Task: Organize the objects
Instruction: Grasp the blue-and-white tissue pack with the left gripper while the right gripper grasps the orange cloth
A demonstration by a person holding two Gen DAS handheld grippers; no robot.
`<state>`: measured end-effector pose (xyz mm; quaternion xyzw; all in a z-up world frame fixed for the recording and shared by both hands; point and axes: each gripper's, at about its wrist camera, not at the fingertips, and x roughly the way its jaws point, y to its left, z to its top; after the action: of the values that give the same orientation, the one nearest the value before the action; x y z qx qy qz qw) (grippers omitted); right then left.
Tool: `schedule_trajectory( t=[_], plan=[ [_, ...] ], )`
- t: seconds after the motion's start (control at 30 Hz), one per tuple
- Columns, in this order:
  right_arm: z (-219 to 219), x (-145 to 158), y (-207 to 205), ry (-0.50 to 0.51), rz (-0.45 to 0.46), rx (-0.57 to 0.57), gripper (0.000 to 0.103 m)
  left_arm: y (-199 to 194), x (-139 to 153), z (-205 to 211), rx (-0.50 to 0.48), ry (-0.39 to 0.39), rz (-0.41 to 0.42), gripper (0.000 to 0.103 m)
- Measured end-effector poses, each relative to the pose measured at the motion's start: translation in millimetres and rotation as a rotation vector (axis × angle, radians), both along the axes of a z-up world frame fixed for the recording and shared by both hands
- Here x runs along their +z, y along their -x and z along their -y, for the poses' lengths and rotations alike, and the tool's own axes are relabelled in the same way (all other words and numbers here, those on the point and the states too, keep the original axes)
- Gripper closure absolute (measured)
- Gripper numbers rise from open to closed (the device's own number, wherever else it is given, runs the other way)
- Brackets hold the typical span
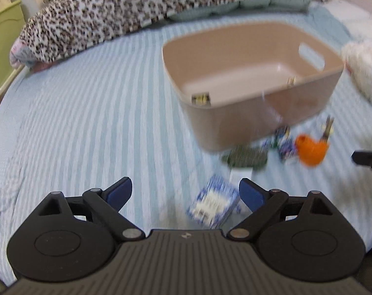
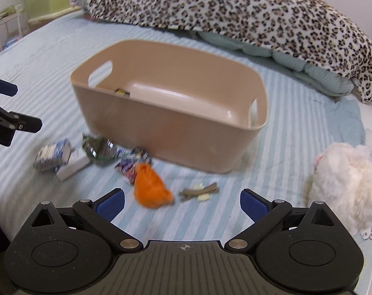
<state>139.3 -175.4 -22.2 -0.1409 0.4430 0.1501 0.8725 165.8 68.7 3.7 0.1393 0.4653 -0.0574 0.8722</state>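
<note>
A tan plastic bin (image 1: 237,123) (image 2: 181,132) stands on the striped bed; a small dark item (image 1: 200,99) lies inside. In front of it lie a blue-white packet (image 1: 214,205) (image 2: 52,156), a green wrapper (image 1: 245,157) (image 2: 98,148), a colourful wrapper (image 1: 285,142) (image 2: 132,164), an orange pouch (image 1: 311,151) (image 2: 150,189) and a small brown piece (image 2: 200,191). My left gripper (image 1: 185,191) is open and empty, with the blue-white packet between its fingers below. My right gripper (image 2: 182,202) is open and empty, just behind the orange pouch and brown piece.
A leopard-print blanket (image 1: 136,7) (image 2: 235,7) lies along the back of the bed. A white fluffy toy (image 1: 365,66) (image 2: 345,184) sits right of the bin. The left gripper's tips (image 2: 4,87) show at the left edge of the right wrist view. A green wall is at far left.
</note>
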Motion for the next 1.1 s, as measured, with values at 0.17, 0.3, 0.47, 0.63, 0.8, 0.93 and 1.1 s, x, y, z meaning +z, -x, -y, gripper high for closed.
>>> schedule_trajectory(
  t=[0.17,0.3,0.47,0.63,0.8,0.93,1.1],
  plan=[
    [-4.4,-18.4,-3.3,0.014,-0.019,0.032,0.000,2.1,-29.3,-6.9,-0.022,-0.046,-0.062,0.009],
    [-9.2,-31.6,-11.5,0.034,-0.016,0.058,0.000,-2.4,-49.9,-11.0,-0.038,-0.043,-0.093,0.009],
    [-16.6,-46.0,-21.9,0.030,-0.026,0.075,0.001,-10.1,-64.6,-14.3,-0.067,0.013,-0.109,0.009],
    [-25.1,-59.3,-30.9,0.041,-0.038,0.110,0.010,-16.5,-72.8,-15.4,-0.084,0.055,-0.126,0.010],
    [-29.7,-69.4,-36.7,0.042,-0.073,0.121,0.025,-22.5,-77.7,-22.2,-0.078,0.149,-0.175,0.025],
    [-30.2,-70.7,-34.1,0.039,-0.085,0.132,0.054,-21.2,-74.5,-24.3,-0.083,0.202,-0.196,0.044],
    [-27.1,-66.5,-29.3,0.020,-0.092,0.130,0.087,-14.3,-69.8,-19.5,-0.094,0.183,-0.182,0.049]
  ],
)
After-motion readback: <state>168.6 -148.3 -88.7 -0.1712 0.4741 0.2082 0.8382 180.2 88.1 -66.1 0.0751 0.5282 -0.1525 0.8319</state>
